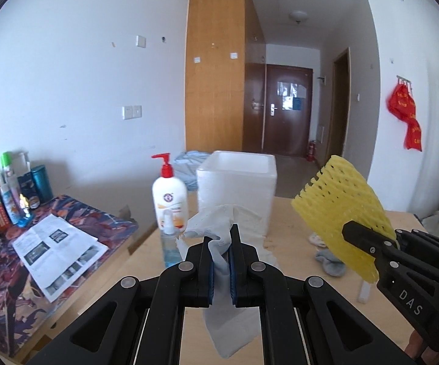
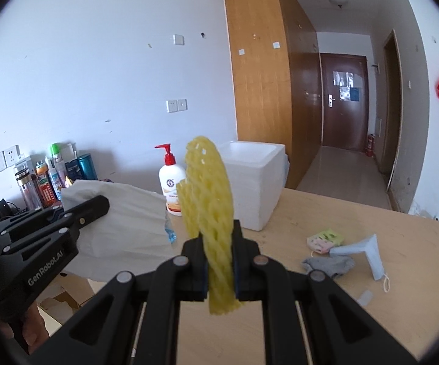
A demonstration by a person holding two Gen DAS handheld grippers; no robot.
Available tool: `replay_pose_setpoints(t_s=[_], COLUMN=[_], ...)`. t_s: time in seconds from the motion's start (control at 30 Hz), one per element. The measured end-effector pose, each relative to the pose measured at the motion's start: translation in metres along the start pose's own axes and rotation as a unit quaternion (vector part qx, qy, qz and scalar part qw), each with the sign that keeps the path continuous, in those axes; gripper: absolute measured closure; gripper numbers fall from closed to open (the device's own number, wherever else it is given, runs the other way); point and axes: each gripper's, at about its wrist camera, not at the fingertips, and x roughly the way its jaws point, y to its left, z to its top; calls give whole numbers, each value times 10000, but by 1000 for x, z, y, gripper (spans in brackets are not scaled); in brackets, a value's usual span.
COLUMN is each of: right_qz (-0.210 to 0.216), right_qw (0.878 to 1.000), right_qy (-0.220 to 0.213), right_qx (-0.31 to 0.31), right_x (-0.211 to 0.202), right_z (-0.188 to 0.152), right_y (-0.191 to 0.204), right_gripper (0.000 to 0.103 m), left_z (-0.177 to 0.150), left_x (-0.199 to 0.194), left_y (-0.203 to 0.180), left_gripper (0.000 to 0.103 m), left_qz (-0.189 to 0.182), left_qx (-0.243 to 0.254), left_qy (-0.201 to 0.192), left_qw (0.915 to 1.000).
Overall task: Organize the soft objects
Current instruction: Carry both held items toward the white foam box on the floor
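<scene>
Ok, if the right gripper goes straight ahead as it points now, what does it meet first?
Probably the white foam box, just beyond the yellow foam net that the right gripper holds; depth is unclear.

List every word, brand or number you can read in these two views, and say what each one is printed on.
"DAS": on the black body of the right gripper, seen from the left wrist view.
"GenRobot.AI", roughly; the middle letters are unclear: on the body of the left gripper, seen from the right wrist view.
Too small or blurred to read: pump bottle label, leaflets, red cloth lettering, door notices.
</scene>
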Motion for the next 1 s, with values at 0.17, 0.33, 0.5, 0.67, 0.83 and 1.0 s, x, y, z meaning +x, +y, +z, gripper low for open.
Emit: replay_pose_setpoints(t_s=[0.17,0.33,0.5,0.67,0.83,1.0], right_qz=[3,-43,-134,-292,-489,-678], right_qw=[10000,10000,9999,9996,9988,9977], right_qy=[7,33,29,60,68,66], right_qx=[-54,-69,-17,-32,-24,-10], right_x=[4,8,13,21,30,38], right_z=[3,8,11,18,23,29], right_y=[5,4,0,-4,-7,-15], right_gripper=[88,88,88,88,88,88], left_z=[1,4,8,14,21,28], left_x=[0,2,6,17,31,47], left_y=[4,0,-3,-1,0,4], left_gripper=[95,95,95,95,95,95], left_qz=[81,-97,-110,-161,-190,-209], left_qx=[-19,14,53,36,16,-6], left_qy=[16,19,-80,-101,-103,-98], left_qw=[10000,10000,9999,9998,9998,9997])
